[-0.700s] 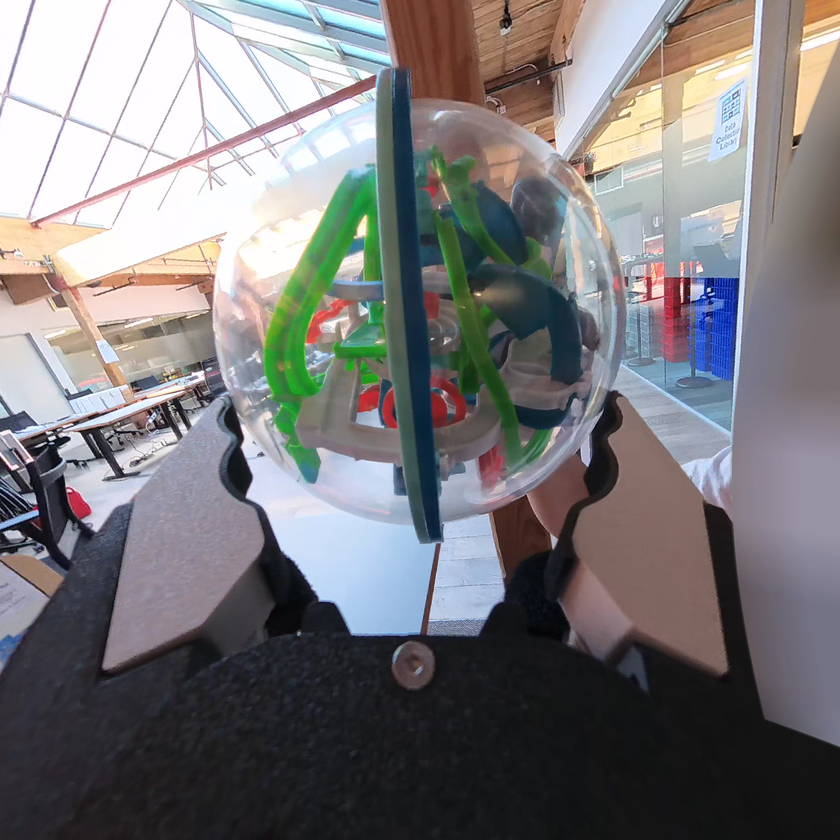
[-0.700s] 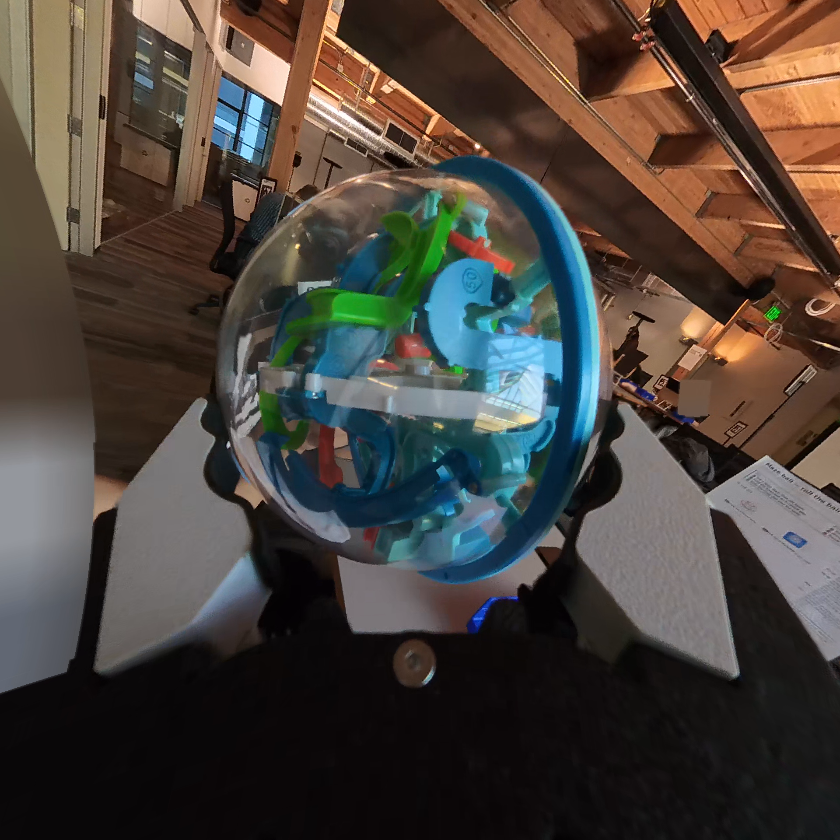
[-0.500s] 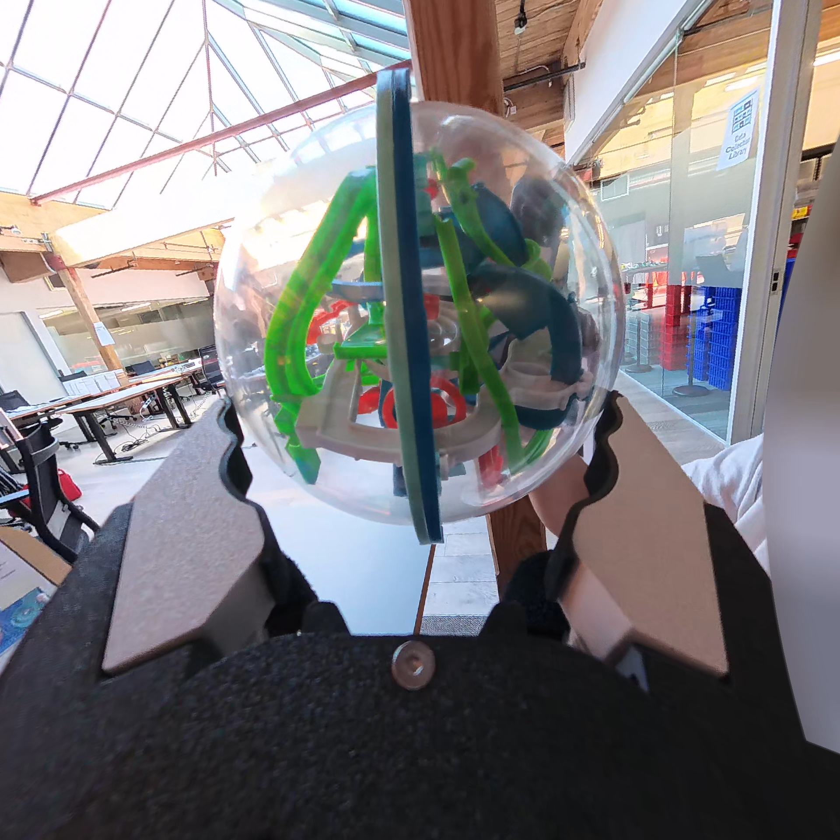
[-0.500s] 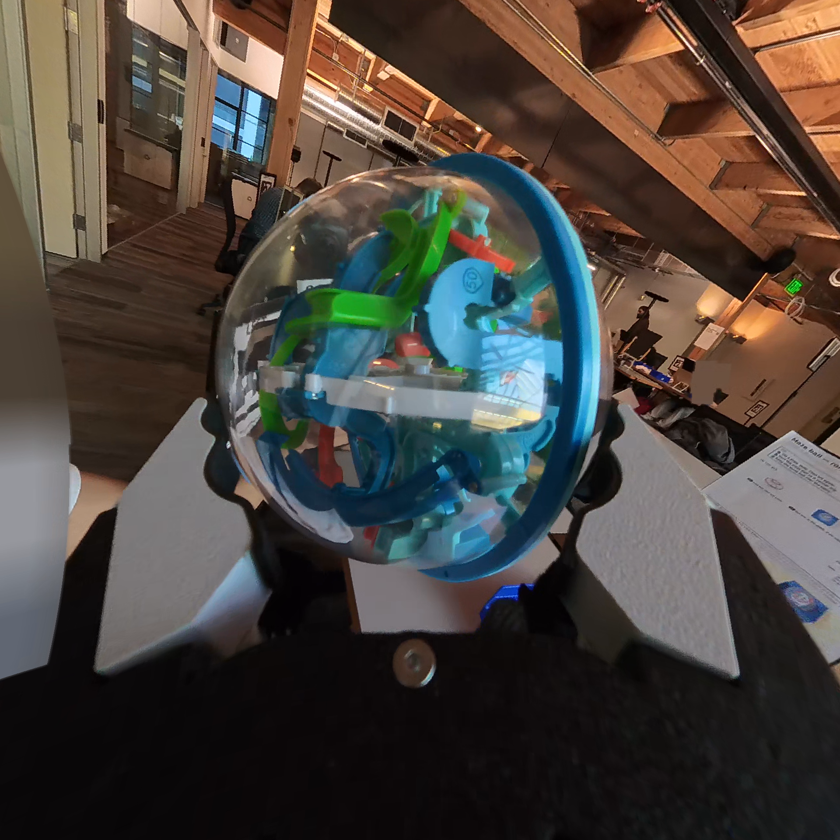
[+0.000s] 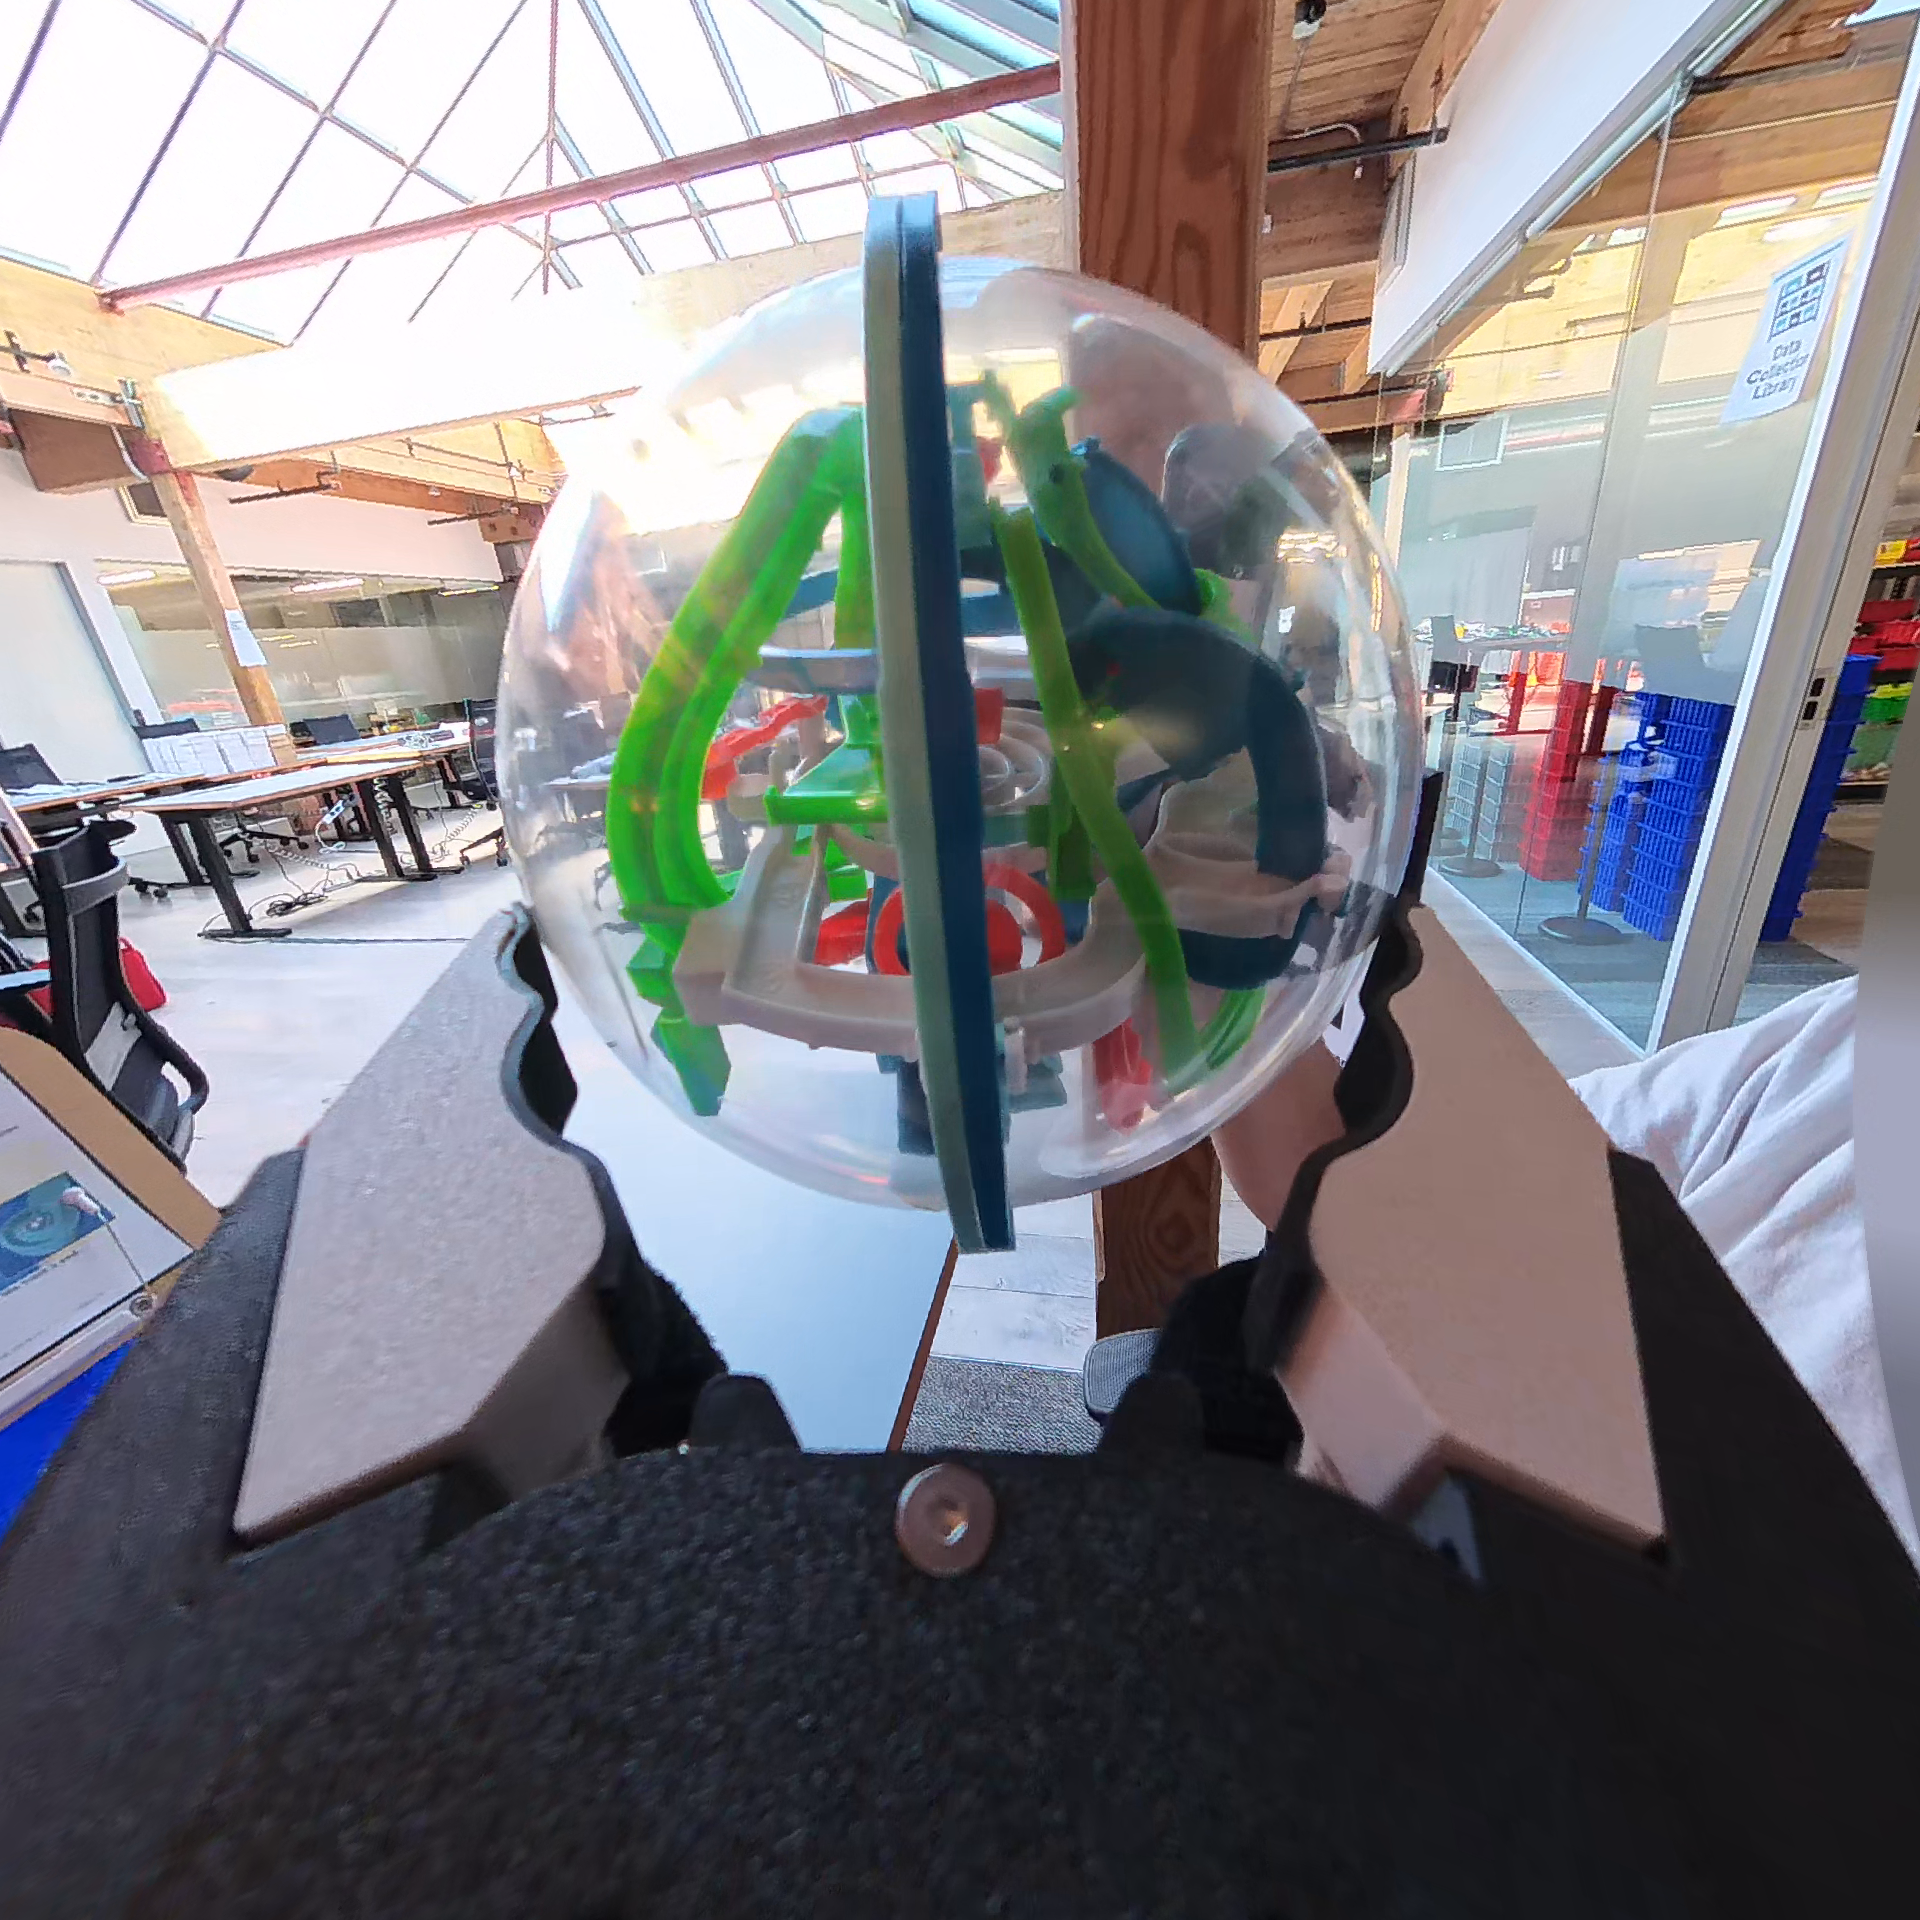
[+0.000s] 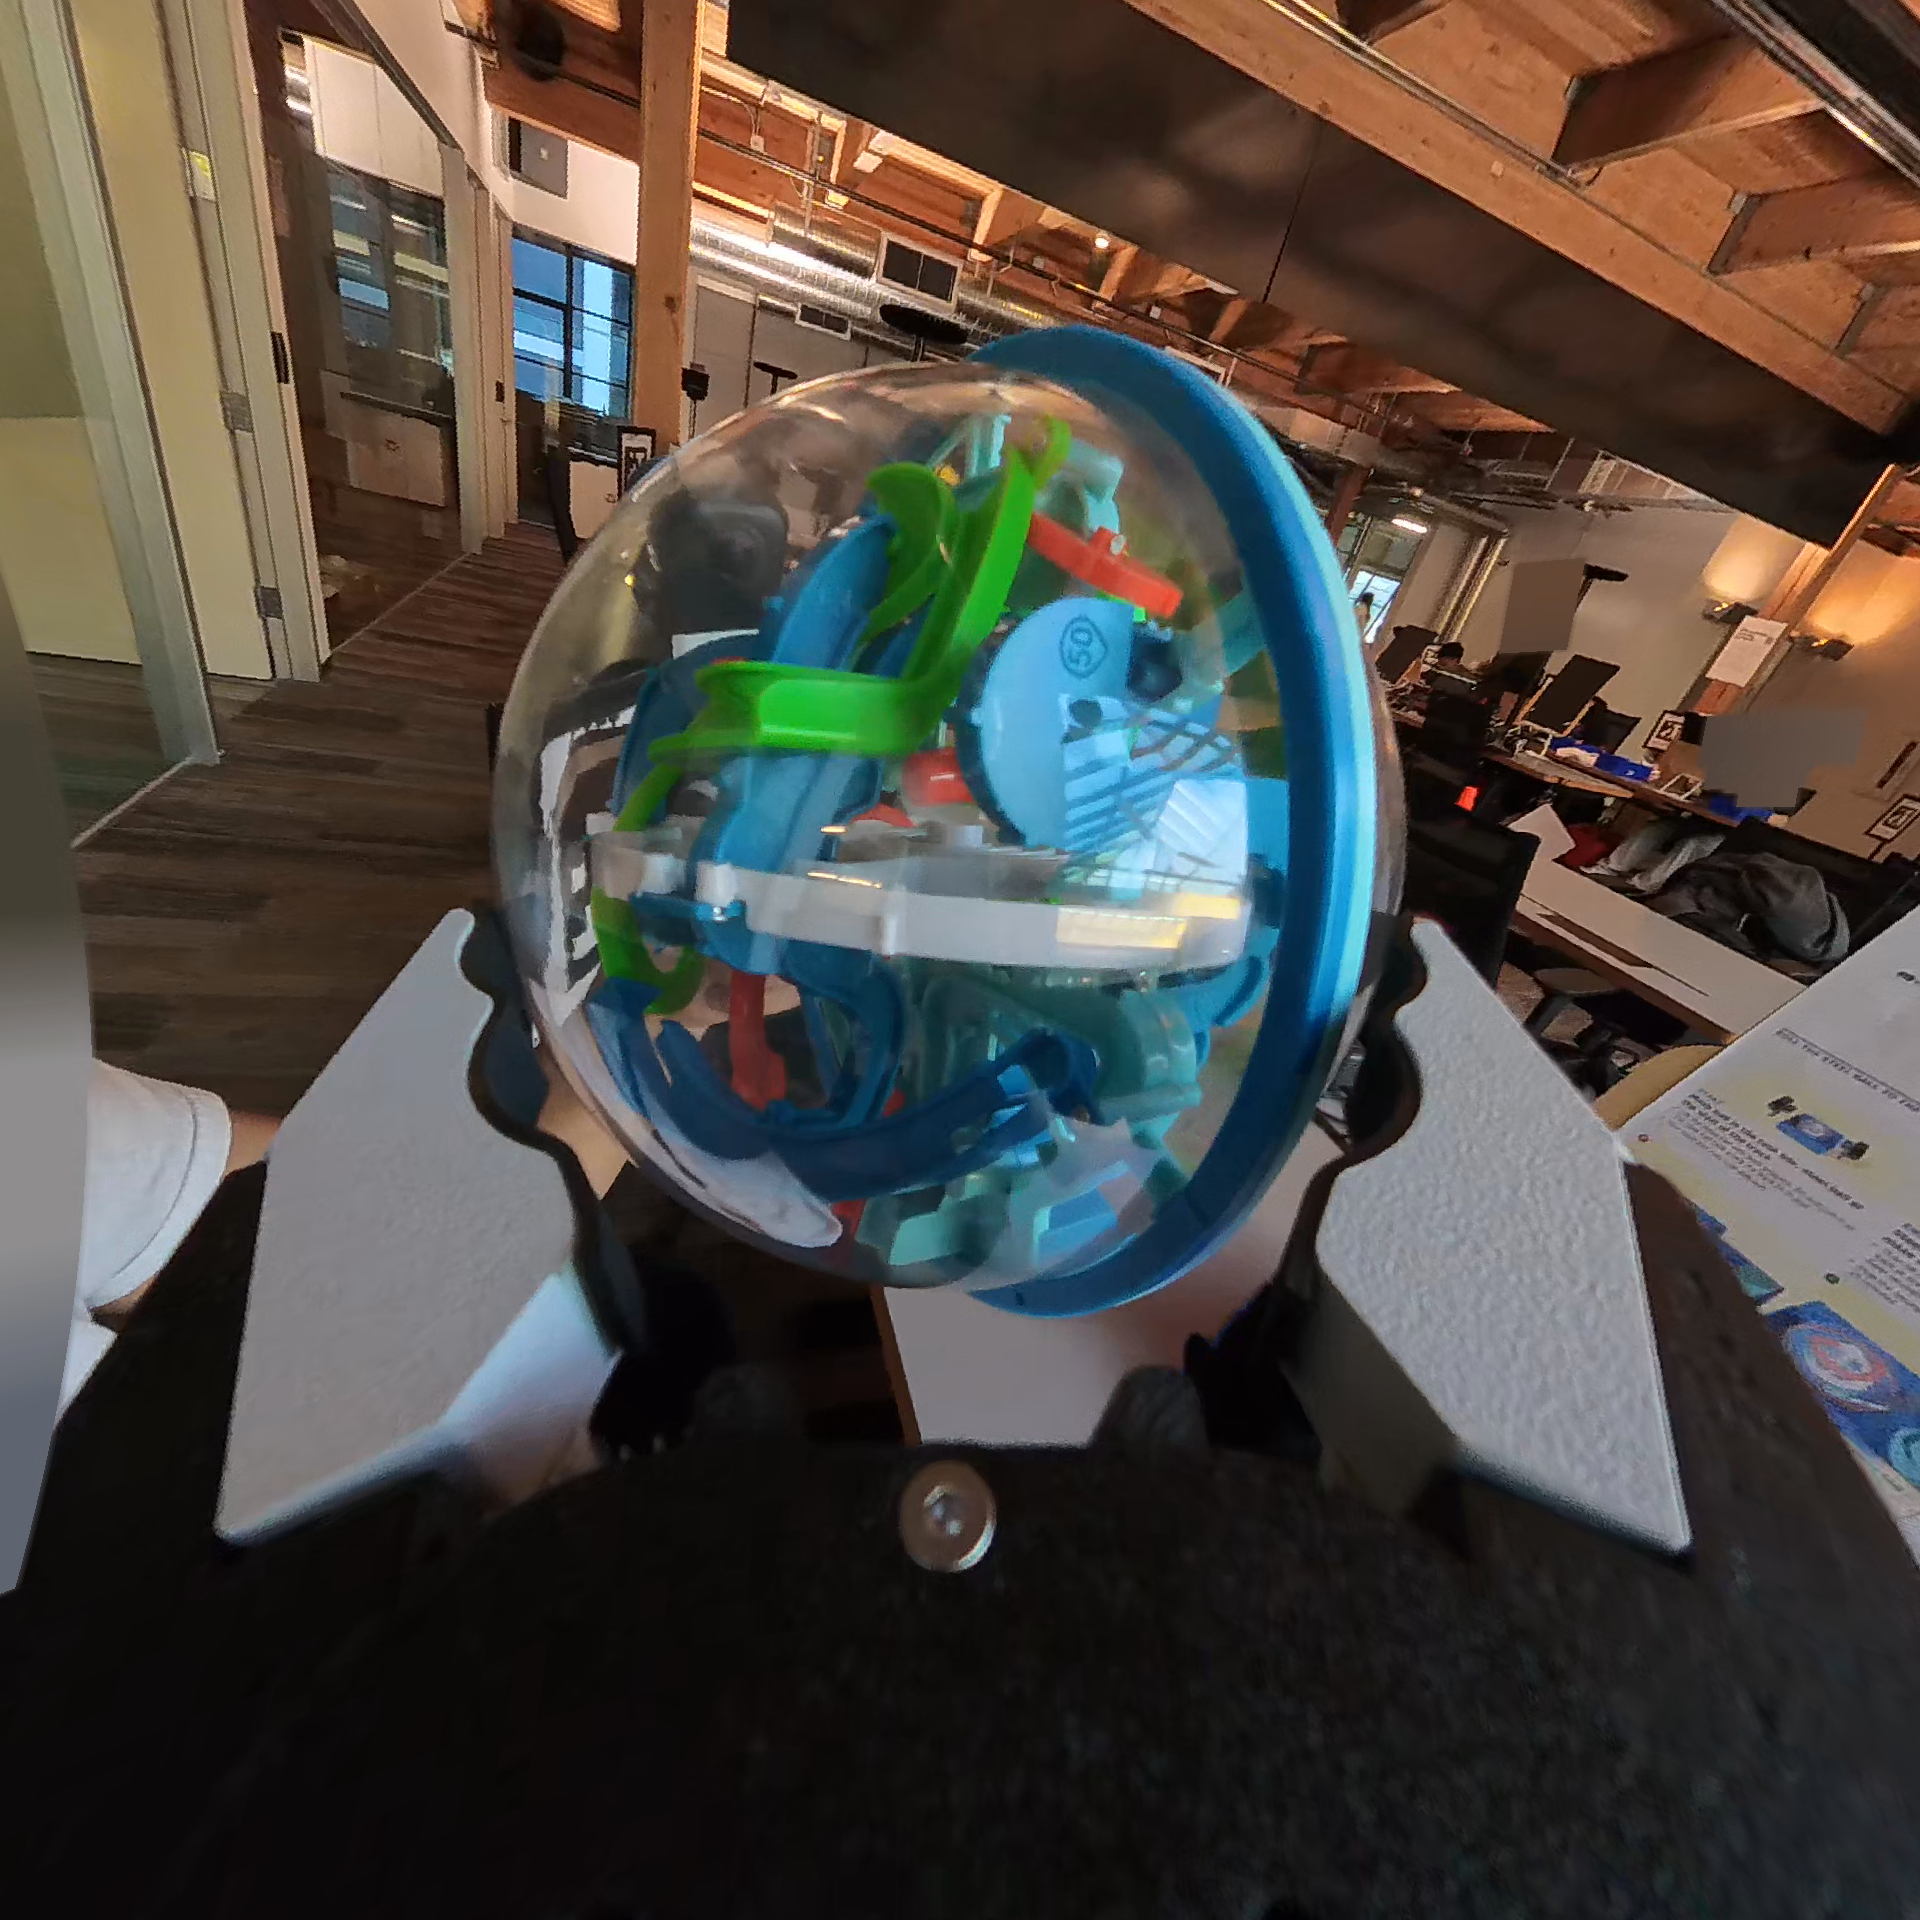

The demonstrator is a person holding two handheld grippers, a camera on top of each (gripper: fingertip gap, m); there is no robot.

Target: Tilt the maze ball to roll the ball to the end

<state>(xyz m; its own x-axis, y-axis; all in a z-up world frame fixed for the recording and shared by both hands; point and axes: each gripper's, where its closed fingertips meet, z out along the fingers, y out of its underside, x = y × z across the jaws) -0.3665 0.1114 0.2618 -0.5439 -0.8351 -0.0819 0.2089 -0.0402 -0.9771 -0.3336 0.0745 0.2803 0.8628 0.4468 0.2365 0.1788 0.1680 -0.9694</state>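
Note:
The maze ball [image 5: 956,727] is a clear sphere with a blue rim and green, blue, red and grey tracks inside. It is held up in the air. In the left wrist view my left gripper [image 5: 961,951] is shut on it, with both black pads [image 5: 530,997] pressed on the sphere's lower sides and the rim standing upright. In the right wrist view the same maze ball [image 6: 935,831] sits in my right gripper [image 6: 945,977], and those pads [image 6: 1387,997] also press on its sides. There the rim tilts to the right and the grey track lies level.
A wooden post [image 5: 1164,156] stands behind the ball, with desks [image 5: 291,790] far left and blue bins [image 5: 1683,810] behind glass at right. A person's white sleeve [image 5: 1745,1143] is close on the right. A printed sheet [image 6: 1787,1143] lies on a table at right.
Both grippers have swung together with the ball, so the room behind it has shifted in both views. The ball has kept its place between the pads and both grasps are unchanged.

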